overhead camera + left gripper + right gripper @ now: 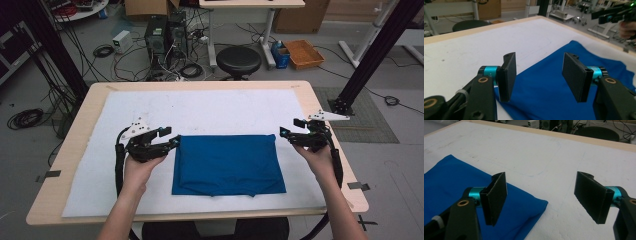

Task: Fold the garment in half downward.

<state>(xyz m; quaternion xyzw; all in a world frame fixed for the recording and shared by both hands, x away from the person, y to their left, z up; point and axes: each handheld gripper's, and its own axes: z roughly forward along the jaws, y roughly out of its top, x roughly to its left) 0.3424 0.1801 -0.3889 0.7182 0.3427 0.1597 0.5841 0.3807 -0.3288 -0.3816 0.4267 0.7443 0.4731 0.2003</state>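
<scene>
A folded blue cloth [227, 165] lies flat on the white mat [200, 107] near the table's front. My left gripper [170, 136] hovers at the cloth's far left corner. In the left gripper view its jaws [539, 75] stand open above the cloth's edge [549, 95], with nothing between the pads. My right gripper [291, 127] is just off the cloth's far right corner. Its jaws [544, 197] are open wide over that corner [446, 182] and the bare mat, and they hold nothing. The right gripper [614, 15] also shows far off in the left gripper view.
The mat covers most of the wooden table [75, 135]. Behind the table on the floor are a black stool [238, 60], computer towers [162, 35], loose cables and an orange tray [303, 53]. Black frame posts [370, 60] stand at both sides.
</scene>
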